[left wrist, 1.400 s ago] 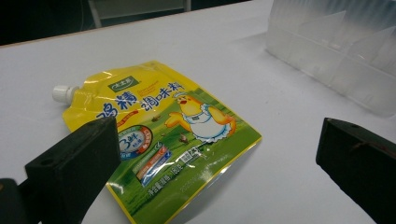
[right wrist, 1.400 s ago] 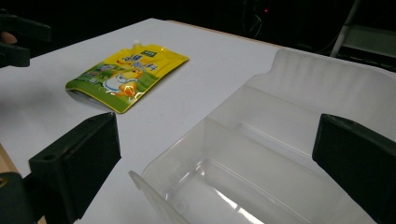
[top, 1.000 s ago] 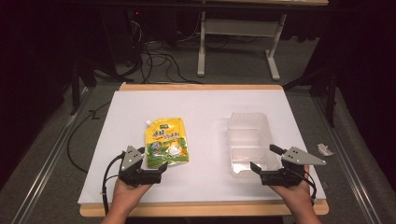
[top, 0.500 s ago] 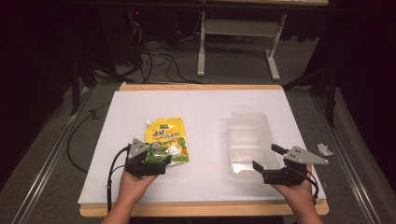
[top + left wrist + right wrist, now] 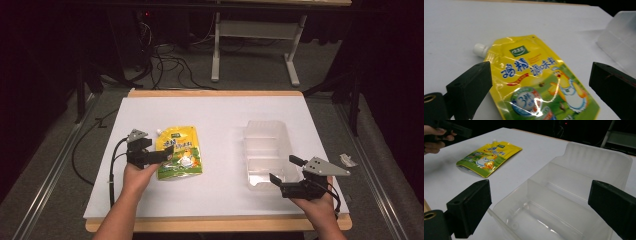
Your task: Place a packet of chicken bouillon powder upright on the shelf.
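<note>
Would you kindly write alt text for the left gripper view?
A yellow spouted pouch lies flat on the white table, framed by the open left gripper. A clear plastic container sits at the upper right.

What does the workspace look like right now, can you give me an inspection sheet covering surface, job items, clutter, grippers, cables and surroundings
Surface: white table top with a wooden edge, bare apart from the items below.
Job's things: yellow spout pouch lying flat, white cap toward the far left; clear plastic bin with dividers, nothing seen inside.
Clutter: a small pale scrap off the table's right edge, too small to identify.
Grippers: left gripper open, jaws either side of the pouch, not closed on it; right gripper open, at the bin's near end.
Cables: black cable trailing from the left gripper; loose cables on the floor beyond the table.
Surroundings: dark room, grey floor, white metal frame behind.
</note>
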